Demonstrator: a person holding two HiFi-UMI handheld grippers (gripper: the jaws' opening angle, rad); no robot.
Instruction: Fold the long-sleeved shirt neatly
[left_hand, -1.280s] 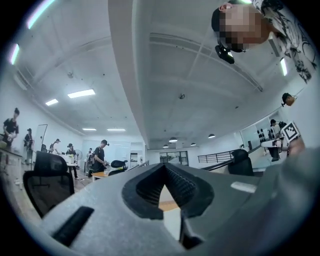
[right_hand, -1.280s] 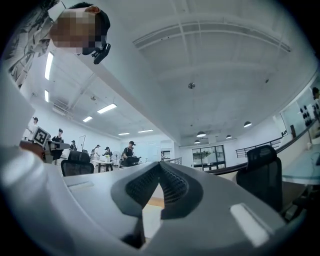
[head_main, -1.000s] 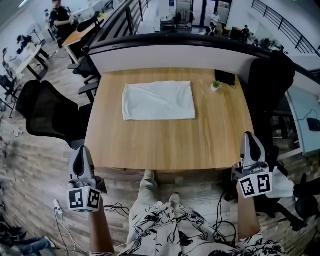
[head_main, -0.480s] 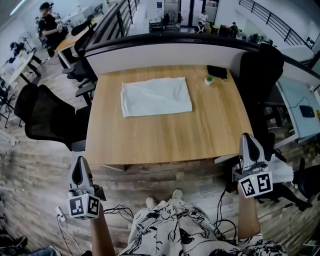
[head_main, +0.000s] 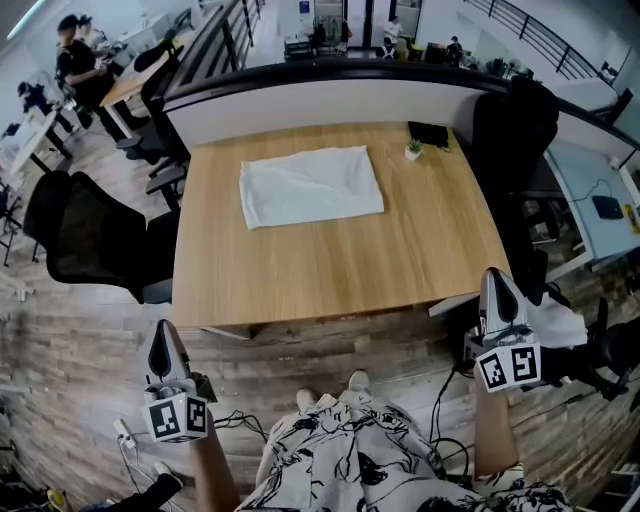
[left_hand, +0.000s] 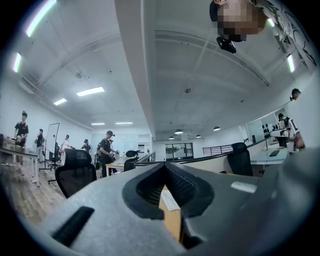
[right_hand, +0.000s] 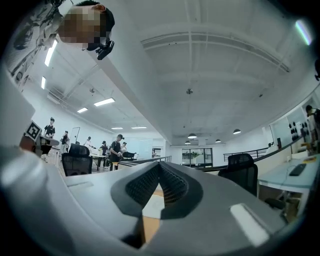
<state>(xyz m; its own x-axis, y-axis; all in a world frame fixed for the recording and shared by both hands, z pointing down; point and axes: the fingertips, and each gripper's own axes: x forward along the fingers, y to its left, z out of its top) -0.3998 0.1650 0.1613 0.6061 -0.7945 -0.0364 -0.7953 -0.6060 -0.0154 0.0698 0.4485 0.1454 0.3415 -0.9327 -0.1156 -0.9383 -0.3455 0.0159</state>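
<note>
Both grippers have drawn back from the table (head_main: 330, 275) over the last second and now hang over the wooden floor (head_main: 80, 340). The left gripper (head_main: 161, 332) and right gripper (head_main: 493, 277) each have their jaws pressed together on nothing. The folded white shirt (head_main: 311, 186) lies on the table's far half.

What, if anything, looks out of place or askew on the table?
Nothing stands out. The white shirt lies flat in a tidy rectangle on the table, and the small plant stands apart from it near the far edge.
</note>
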